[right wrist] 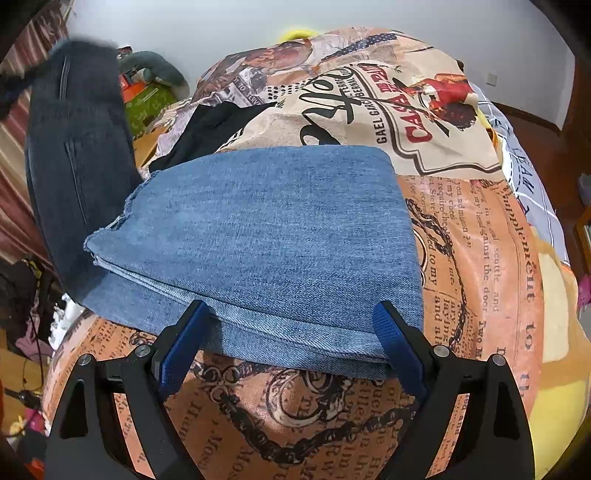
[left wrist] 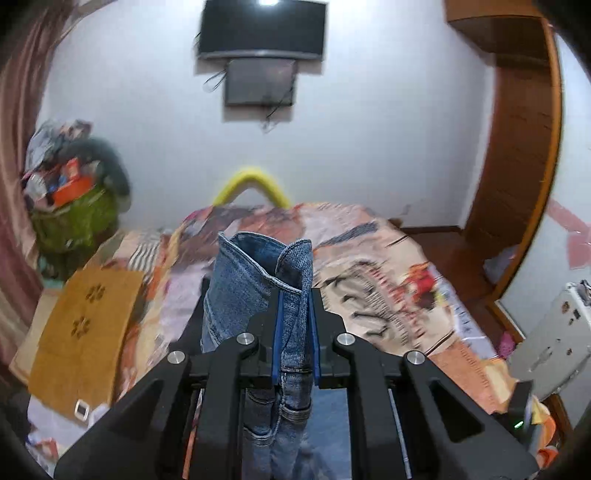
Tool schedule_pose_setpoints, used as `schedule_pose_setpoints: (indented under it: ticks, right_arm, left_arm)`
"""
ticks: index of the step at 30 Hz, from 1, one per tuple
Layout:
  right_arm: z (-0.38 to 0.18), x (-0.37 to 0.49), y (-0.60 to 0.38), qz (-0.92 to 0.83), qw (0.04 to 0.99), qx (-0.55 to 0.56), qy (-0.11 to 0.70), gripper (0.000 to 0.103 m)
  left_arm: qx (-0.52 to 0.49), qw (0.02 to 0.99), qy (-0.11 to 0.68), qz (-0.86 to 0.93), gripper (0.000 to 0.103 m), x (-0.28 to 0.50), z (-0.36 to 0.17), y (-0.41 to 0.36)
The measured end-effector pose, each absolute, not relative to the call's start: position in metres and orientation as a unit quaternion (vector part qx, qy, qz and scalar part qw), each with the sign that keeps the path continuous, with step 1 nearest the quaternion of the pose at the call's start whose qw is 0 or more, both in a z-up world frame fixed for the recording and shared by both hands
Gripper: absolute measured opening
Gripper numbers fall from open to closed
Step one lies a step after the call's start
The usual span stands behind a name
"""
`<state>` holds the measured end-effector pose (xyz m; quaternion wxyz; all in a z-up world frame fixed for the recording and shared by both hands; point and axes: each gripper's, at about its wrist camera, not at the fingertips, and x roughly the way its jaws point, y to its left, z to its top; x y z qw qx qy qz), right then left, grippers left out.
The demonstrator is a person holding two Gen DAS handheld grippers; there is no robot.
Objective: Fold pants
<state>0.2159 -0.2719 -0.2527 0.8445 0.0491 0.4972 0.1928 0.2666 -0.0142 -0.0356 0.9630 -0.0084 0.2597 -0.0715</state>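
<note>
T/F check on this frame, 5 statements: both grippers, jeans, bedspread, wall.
1. The left gripper is shut on the jeans. True.
2. The right gripper is clamped on denim. False: its jaws stand wide open, one at each side of the folded jeans' near edge.
3. In the right wrist view, the folded jeans lie on the printed bedspread. True.
4. The bedspread is plain white. False: it is orange and cream with newspaper-style print.
5. A dark screen hangs on the wall above the bed. True.
</note>
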Motion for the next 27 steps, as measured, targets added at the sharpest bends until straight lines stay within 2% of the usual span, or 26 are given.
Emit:
schedule_pose_setpoints:
  ticks: [4,8,10,17,20,21,22,23,24,25,27]
  right_arm:
    - [-0.254,0.216,-0.273,0.197,0.844,0.047,0.497,0.090]
    - [-0.254,0.215,-0.273,0.198,0.845,0.045,0.494,0.089]
    - [-0.250,0.213,-0.277,0.193,0.848,0.050,0.491,0.087]
    - [-0.232,0.199,-0.315,0.170,0.857,0.090,0.478,0.087]
    - [-0.230,0.192,-0.328,0.159,0.857,0.095,0.480,0.087]
    - [-0.230,0.190,-0.331,0.157,0.857,0.095,0.481,0.087]
    - [-0.230,0.187,-0.333,0.155,0.857,0.094,0.482,0.087]
    - [-0.231,0.186,-0.335,0.153,0.857,0.094,0.483,0.087]
    - [-0.231,0.185,-0.336,0.152,0.857,0.094,0.483,0.087]
    - [-0.232,0.183,-0.337,0.150,0.857,0.096,0.484,0.087]
    - [-0.234,0.181,-0.338,0.151,0.856,0.098,0.485,0.087]
  left_arm:
    - [0.007,0.964,0.235,-0.126,0.012,0.266,-0.014,-0.061]
    - [0.032,0.952,0.248,-0.175,0.012,0.269,-0.021,-0.112]
    - [0.042,0.941,0.268,-0.203,0.012,0.274,-0.034,-0.139]
    - [0.073,0.887,0.361,-0.279,0.013,0.278,-0.099,-0.209]
    - [0.088,0.864,0.388,-0.308,0.018,0.272,-0.117,-0.229]
    - [0.089,0.859,0.395,-0.313,0.029,0.270,-0.120,-0.234]
    - [0.089,0.857,0.399,-0.313,0.050,0.269,-0.121,-0.236]
    - [0.089,0.858,0.400,-0.309,0.063,0.270,-0.120,-0.237]
    - [0.087,0.862,0.397,-0.302,0.083,0.270,-0.118,-0.235]
    - [0.080,0.872,0.386,-0.291,0.090,0.269,-0.113,-0.230]
    - [0.077,0.882,0.373,-0.277,0.094,0.274,-0.106,-0.220]
